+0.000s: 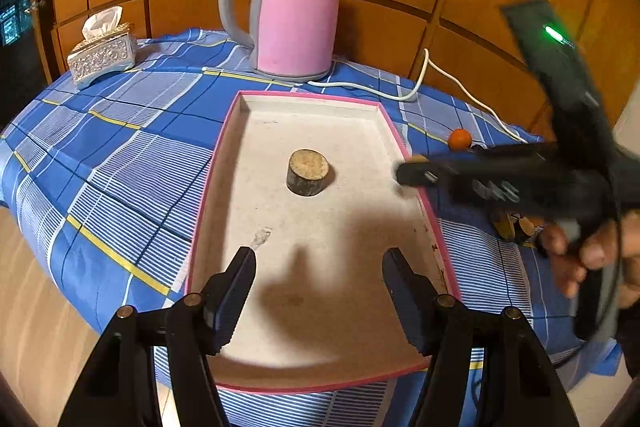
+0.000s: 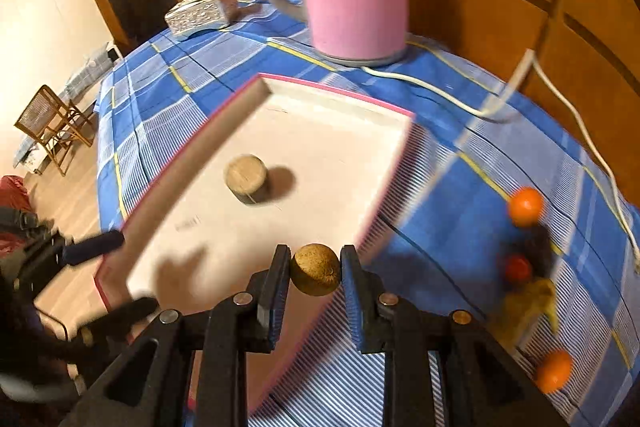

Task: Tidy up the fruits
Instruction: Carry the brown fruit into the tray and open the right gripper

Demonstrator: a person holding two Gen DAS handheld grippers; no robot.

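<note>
One brown round piece sits in the pink-edged tray. The right gripper squeezes a brown round fruit at the tray's right edge. The left gripper hangs wide open, holding nothing. Three orange fruits and a banana wait on the blue cloth.

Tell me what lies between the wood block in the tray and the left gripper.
Only bare tray floor, partly shadowed, separates the wood block from the left gripper, per the left wrist view.
</note>
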